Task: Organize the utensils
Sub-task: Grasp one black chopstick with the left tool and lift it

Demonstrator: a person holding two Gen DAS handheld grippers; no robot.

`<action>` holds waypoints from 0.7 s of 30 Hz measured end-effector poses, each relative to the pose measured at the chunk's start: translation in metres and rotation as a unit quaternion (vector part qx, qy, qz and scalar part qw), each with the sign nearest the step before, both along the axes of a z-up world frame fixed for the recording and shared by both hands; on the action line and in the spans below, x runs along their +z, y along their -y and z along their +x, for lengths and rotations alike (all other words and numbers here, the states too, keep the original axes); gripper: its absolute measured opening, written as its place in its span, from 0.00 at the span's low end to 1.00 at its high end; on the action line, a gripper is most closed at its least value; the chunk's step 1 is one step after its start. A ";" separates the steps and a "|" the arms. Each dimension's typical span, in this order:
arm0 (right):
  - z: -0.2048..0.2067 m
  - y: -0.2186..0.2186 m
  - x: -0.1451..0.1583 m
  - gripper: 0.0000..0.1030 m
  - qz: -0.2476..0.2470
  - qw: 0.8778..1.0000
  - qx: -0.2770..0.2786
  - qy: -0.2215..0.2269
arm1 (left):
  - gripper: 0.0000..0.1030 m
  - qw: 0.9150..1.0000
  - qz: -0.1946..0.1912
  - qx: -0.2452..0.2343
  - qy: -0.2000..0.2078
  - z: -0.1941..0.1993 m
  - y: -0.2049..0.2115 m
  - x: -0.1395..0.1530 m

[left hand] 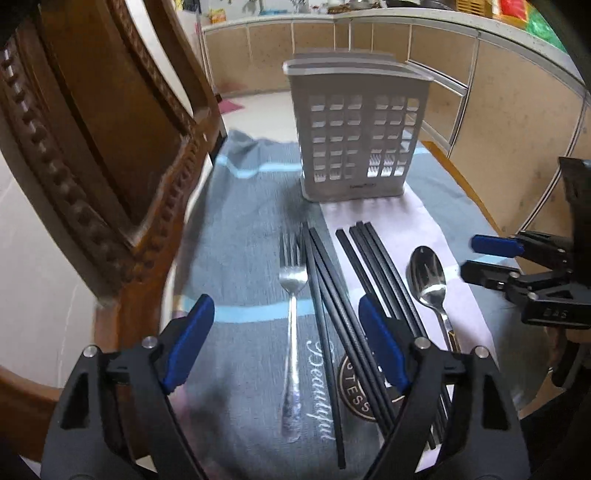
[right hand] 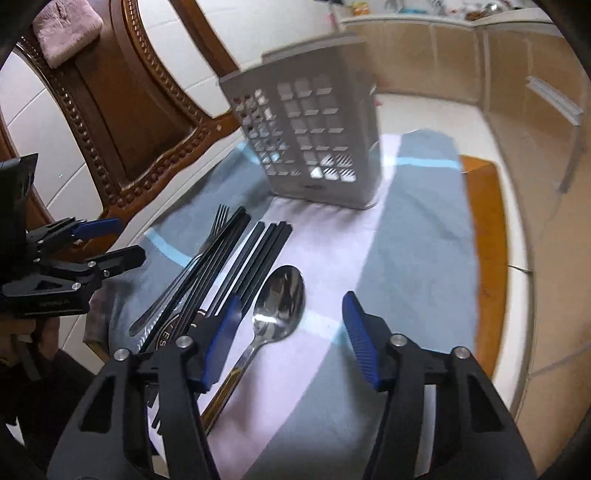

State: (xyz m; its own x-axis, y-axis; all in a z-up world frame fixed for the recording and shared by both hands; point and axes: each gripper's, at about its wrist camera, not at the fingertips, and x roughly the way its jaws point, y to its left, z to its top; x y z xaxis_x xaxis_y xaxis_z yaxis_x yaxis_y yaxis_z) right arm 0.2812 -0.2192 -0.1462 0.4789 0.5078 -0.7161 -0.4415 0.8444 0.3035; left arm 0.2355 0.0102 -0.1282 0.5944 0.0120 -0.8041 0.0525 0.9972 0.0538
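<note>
Left gripper (left hand: 286, 317) spread empty above fork (left hand: 292, 295) and chopsticks (left hand: 325, 273); right gripper (right hand: 291, 317) spread over spoon (right hand: 275, 310). Only the right view shows a pink, possibly plush, cushion (right hand: 66, 29).

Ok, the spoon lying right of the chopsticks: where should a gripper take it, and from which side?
Probably at the neck of the spoon, just below the bowl, coming from above with the right gripper, which hangs open over it. The spoon lies flat on the cloth, bowl towards the utensil holder. The chopsticks crowd its left side, so the fingers should straddle the thin stem.
</note>
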 end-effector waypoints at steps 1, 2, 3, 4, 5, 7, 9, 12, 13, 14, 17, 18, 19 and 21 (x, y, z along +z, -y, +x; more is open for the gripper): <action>0.006 -0.003 -0.004 0.45 -0.001 1.000 0.010 -0.009 | 0.78 1.000 -0.006 0.001 -0.008 0.001 0.001 -0.004; 0.011 -0.004 -0.009 0.43 0.002 1.000 0.020 -0.021 | 0.78 1.000 -0.009 0.000 -0.012 0.001 0.001 -0.006; 0.018 -0.006 -0.015 0.39 0.006 0.999 0.029 -0.034 | 0.78 1.000 -0.014 -0.001 -0.015 0.002 0.003 -0.009; 0.024 -0.008 -0.020 0.36 0.010 0.998 0.037 -0.046 | 0.73 1.000 -0.016 -0.003 -0.018 0.002 0.005 -0.010; 0.027 -0.009 -0.023 0.34 0.013 0.998 0.043 -0.052 | 0.66 0.999 -0.020 -0.008 -0.030 0.003 0.008 -0.014; 0.033 -0.013 -0.027 0.24 0.020 0.996 0.055 -0.067 | 0.50 0.999 -0.024 -0.010 -0.048 0.001 0.010 -0.020; 0.038 -0.016 -0.030 0.17 0.019 0.995 0.058 -0.076 | 0.39 0.997 -0.032 -0.011 -0.067 0.003 0.010 -0.028; 0.042 -0.017 -0.032 0.12 0.024 0.995 0.057 -0.083 | 0.28 0.996 -0.037 -0.009 -0.082 0.004 0.011 -0.035; 0.043 -0.016 -0.033 0.11 0.025 0.995 0.056 -0.085 | 0.28 0.995 -0.041 -0.009 -0.087 0.005 0.011 -0.037; 0.043 -0.016 -0.033 0.11 0.028 0.994 0.054 -0.088 | 0.26 0.995 -0.042 -0.008 -0.089 0.006 0.011 -0.038; 0.042 -0.017 -0.032 0.11 0.030 0.994 0.054 -0.088 | 0.24 0.994 -0.047 -0.011 -0.098 0.012 0.013 -0.042; 0.042 -0.017 -0.033 0.11 0.032 0.994 0.054 -0.089 | 0.24 0.994 -0.048 -0.011 -0.100 0.015 0.014 -0.043; 0.043 -0.017 -0.033 0.12 0.034 0.994 0.054 -0.090 | 0.24 0.994 -0.046 -0.010 -0.102 0.018 0.014 -0.044; 0.044 -0.017 -0.034 0.12 0.043 0.993 0.053 -0.093 | 0.24 0.993 -0.048 -0.007 -0.106 0.022 0.013 -0.046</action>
State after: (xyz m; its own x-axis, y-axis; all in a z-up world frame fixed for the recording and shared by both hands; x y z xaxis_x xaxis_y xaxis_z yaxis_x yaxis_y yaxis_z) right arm 0.3257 -0.2026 -0.1803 0.2830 0.6112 -0.7392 -0.4560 0.7638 0.4569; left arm 0.2575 -0.0033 -0.1740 0.4115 -0.0771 -0.9081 0.0666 0.9963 -0.0545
